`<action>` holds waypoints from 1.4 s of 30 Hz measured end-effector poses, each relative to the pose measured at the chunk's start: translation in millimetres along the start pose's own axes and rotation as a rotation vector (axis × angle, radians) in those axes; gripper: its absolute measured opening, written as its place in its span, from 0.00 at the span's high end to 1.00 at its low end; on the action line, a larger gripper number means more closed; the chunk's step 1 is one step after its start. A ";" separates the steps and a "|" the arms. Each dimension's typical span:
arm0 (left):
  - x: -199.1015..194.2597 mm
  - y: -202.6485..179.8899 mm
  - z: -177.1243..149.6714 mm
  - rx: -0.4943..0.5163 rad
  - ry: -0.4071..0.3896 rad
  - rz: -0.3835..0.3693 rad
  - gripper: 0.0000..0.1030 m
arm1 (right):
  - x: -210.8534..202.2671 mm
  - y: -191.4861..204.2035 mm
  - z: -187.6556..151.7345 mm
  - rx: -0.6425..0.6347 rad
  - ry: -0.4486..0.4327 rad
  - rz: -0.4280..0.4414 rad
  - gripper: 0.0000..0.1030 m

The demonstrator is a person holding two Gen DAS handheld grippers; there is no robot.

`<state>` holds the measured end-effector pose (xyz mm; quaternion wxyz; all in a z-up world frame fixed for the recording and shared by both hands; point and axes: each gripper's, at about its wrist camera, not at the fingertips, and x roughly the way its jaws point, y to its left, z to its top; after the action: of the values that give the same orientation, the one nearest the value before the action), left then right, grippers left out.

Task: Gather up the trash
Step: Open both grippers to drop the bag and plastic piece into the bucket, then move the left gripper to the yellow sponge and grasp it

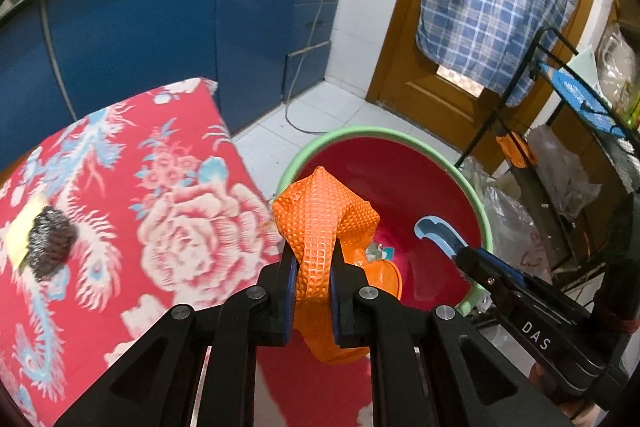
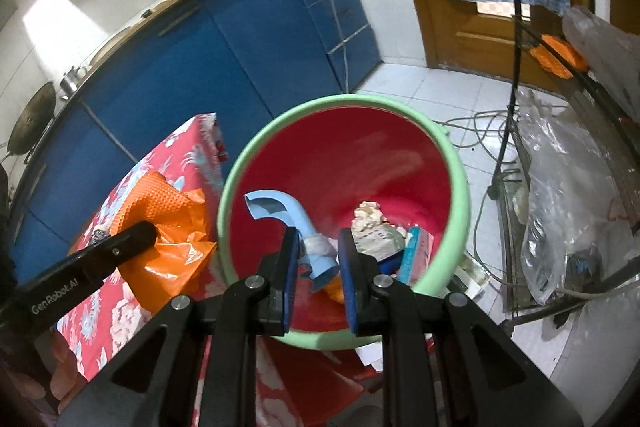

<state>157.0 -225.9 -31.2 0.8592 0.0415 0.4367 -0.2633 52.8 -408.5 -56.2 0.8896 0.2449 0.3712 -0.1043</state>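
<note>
left wrist view: left gripper (image 1: 313,287) pinches a soft, light orange bag (image 1: 324,215) at its bunched middle, near the bin (image 1: 320,141) rim. right gripper (image 2: 318,263) pinches a stiff blue hook (image 2: 280,213) by its shaft over the bin.

Orange bag (image 1: 320,211) shows thin plastic, embossed with a waffle grid, glossy below. Bin (image 2: 460,163) looks smooth plastic, shiny red inside. Floral cloth (image 1: 132,187) is matt; floor tiles (image 2: 420,87) gleam.

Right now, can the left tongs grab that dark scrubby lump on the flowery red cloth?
Probably not yet: the left tongs are shut on orange textured plastic, so they're full, though nothing covers the lump.
</note>
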 end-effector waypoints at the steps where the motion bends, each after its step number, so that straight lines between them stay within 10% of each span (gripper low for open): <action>1: 3.2 -3.7 0.4 0.005 0.000 -0.005 0.86 | 0.5 -3.1 0.2 0.006 0.001 -0.002 0.78; 11: 10.9 -28.8 0.1 0.091 -0.028 -0.014 0.57 | 10.6 -25.0 1.0 0.058 0.004 -0.004 0.75; 28: -6.5 9.8 2.3 0.028 -0.042 0.055 0.55 | -3.1 -5.0 0.1 0.038 -0.010 0.031 0.61; 42: -66.8 121.7 16.1 -0.082 -0.137 0.277 0.54 | -12.2 60.6 0.5 -0.047 -0.005 0.098 0.55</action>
<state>196.2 -98.5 10.9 0.9161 0.0483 0.3774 -0.1263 66.7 -356.7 -25.5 0.9001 0.2415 0.3589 -0.0523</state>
